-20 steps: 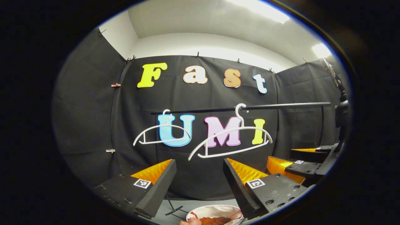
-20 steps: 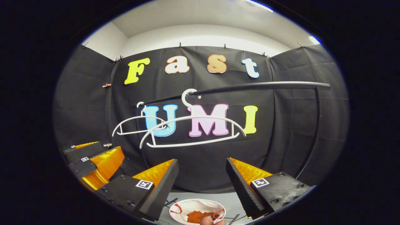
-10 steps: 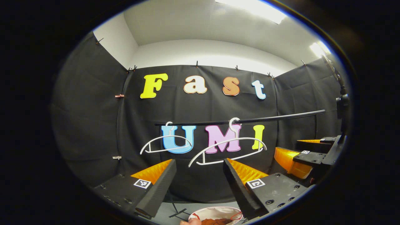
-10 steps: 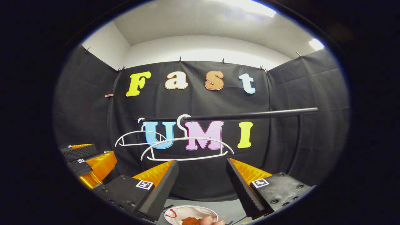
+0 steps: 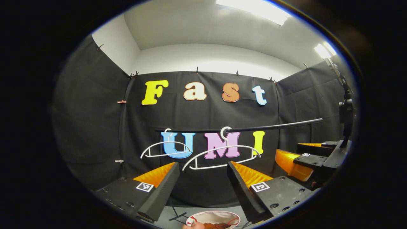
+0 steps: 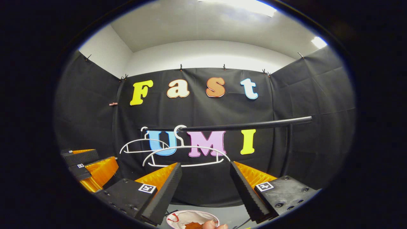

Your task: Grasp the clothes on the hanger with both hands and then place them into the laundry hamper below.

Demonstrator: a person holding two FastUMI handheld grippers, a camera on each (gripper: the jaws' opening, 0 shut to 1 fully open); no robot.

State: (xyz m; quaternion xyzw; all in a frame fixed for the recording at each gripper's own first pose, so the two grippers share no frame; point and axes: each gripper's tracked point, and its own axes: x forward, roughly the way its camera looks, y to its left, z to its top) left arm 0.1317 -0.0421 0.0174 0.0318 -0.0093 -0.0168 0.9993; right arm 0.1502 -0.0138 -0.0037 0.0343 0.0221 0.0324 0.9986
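Below both claws, at the bottom edge of each view, sits the white laundry hamper (image 5: 213, 218) on the grey floor, with the rust-coloured clothes (image 5: 219, 225) lying inside it; a fingertip shows at its near rim. In the left gripper view the left claw (image 5: 201, 178) has its fingers spread wide apart with nothing between them, and the right claw (image 5: 310, 157) shows off to the right, also spread. The right gripper view shows the right claw (image 6: 205, 179) with the same wide, empty gap. Ahead of both, a black rail (image 5: 254, 128) runs across the booth, carrying two bare white hangers: the nearer hanger (image 5: 221, 152) and the farther hanger (image 5: 165, 149), hooked well apart on the rail.
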